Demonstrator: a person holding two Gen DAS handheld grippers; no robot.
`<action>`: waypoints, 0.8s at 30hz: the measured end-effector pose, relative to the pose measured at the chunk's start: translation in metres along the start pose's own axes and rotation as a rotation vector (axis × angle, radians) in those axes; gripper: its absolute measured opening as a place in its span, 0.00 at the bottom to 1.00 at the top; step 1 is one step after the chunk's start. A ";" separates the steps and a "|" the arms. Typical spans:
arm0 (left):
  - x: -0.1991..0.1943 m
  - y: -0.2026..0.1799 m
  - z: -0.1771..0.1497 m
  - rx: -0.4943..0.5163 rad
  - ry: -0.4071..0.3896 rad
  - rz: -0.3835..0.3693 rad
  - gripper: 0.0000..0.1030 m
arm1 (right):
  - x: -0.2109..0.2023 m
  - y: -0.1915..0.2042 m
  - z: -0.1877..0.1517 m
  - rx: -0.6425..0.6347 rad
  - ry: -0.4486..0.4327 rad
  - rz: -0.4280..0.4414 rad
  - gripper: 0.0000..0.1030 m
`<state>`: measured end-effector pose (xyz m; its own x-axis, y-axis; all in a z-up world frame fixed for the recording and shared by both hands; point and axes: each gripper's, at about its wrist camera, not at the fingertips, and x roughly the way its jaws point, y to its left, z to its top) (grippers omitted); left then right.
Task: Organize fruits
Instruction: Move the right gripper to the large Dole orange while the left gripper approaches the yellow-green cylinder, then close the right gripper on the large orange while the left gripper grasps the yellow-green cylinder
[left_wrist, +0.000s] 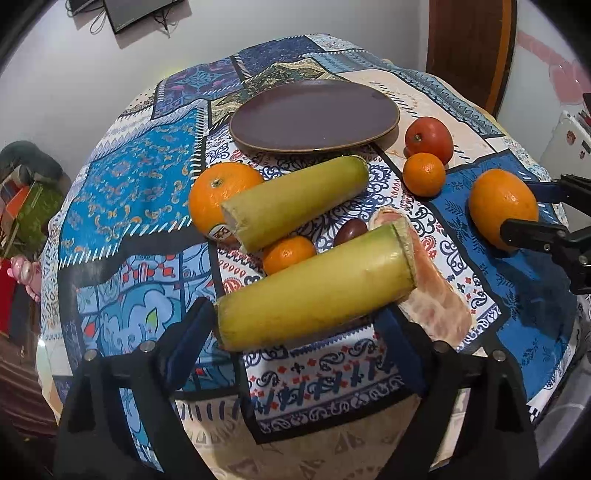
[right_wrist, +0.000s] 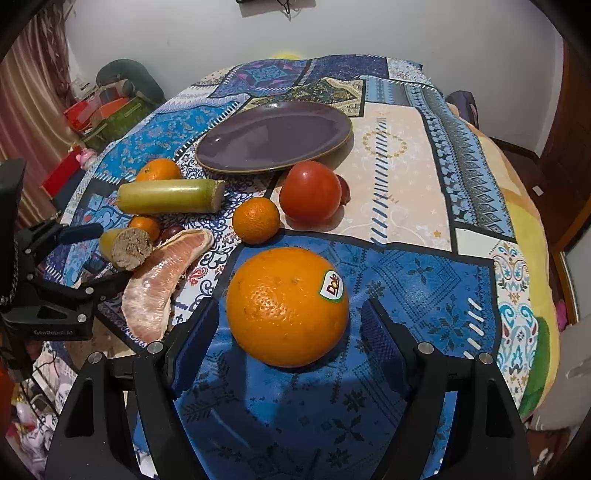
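My left gripper (left_wrist: 295, 325) is open, its fingers on either side of the near end of a green sugarcane piece (left_wrist: 314, 288) that lies on the cloth. A second sugarcane piece (left_wrist: 295, 201) lies behind it. My right gripper (right_wrist: 288, 325) is open around a large Dole orange (right_wrist: 287, 306), not closed on it. A purple plate (right_wrist: 273, 136) sits empty at the back; it also shows in the left wrist view (left_wrist: 314, 114). A pomelo segment (right_wrist: 162, 273), a red tomato (right_wrist: 310, 192), a small tangerine (right_wrist: 255, 220) and another orange (left_wrist: 218, 195) lie between them.
A patterned blue tablecloth (right_wrist: 406, 280) covers the round table. A small tangerine (left_wrist: 289, 254) and a dark plum (left_wrist: 351, 229) sit between the sugarcane pieces. Clutter and boxes (right_wrist: 107, 107) stand off the table's left. A wooden door (left_wrist: 469, 48) is at the back right.
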<state>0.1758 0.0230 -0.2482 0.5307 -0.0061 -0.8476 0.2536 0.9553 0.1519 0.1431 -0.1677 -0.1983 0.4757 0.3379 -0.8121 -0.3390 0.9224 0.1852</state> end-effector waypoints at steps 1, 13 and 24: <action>0.001 0.001 0.000 0.003 -0.001 -0.002 0.87 | 0.002 -0.001 0.000 0.000 0.004 0.004 0.75; -0.007 0.006 0.003 -0.072 -0.036 -0.084 0.67 | 0.009 -0.003 -0.002 0.012 0.021 0.029 0.65; -0.034 0.004 0.003 -0.134 -0.032 -0.306 0.13 | -0.001 -0.002 -0.005 0.034 0.015 0.043 0.65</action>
<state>0.1609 0.0257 -0.2169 0.4718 -0.3057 -0.8270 0.2976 0.9381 -0.1770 0.1392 -0.1713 -0.2006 0.4491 0.3743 -0.8113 -0.3307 0.9132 0.2382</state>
